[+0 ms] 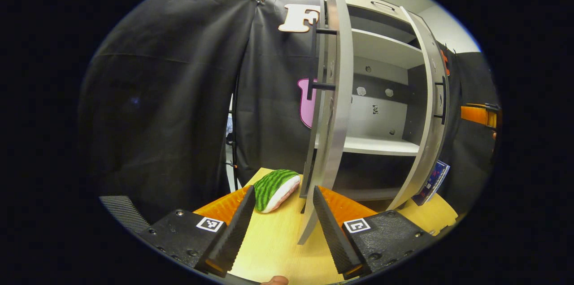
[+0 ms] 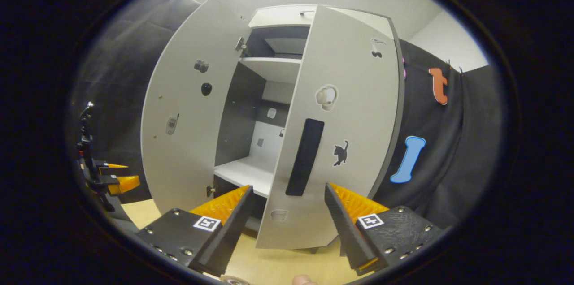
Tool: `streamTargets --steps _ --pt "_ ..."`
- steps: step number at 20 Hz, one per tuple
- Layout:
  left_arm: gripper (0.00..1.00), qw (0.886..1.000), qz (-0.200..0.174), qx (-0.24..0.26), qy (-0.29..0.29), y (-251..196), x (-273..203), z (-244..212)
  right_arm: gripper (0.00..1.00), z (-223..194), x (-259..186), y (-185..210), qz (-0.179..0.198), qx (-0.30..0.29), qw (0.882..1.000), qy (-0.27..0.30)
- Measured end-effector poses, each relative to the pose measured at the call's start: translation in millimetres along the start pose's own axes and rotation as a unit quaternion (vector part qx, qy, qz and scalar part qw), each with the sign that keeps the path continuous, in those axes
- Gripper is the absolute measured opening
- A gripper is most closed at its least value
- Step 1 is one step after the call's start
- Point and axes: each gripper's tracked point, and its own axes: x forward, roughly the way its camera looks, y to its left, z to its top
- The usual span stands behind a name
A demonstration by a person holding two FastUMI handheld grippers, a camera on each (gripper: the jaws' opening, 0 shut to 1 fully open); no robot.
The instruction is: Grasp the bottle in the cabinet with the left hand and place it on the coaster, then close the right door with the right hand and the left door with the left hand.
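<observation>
Nearest the lens in the left gripper view, the left claw is held wide and empty, its fingers splayed over the pale wooden table. Between and just beyond the fingertips stands the edge of the cabinet's left door, seen almost edge-on; the claw appears to be lined up with this edge so that the door can later be pushed shut. A watermelon-patterned cushion-like object lies on the table to the left of that door; whether it serves as the coaster cannot be told. The cabinet is seen with bare white shelves, and the bottle is not made out on any visible shelf, so its present place cannot be told from these views.

In the right gripper view, the right claw is likewise spread wide and grips nothing. It is centred on the outer face of the right door, just below the dark vertical handle. That door stands partly swung across the opening, while the left door is fully open. The placement is judged to suit a push on the panel rather than a grasp of the handle. The other gripper is seen far left, well apart from the right door.
</observation>
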Motion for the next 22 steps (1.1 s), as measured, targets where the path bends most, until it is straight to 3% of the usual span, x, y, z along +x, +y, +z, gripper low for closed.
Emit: streamTargets --steps 8,22 --pt "0.83 1.0 -0.015 0.005 0.007 9.8 16.6 -2.4 0.96 0.9 3.4 -7.0 -0.023 0.055 0.998 0.0" --pt "0.83 0.999 -0.032 0.015 0.019 2.4 32.0 -6.0 0.93 -2.9 6.4 -9.4 -0.033 0.063 0.997 0.006"
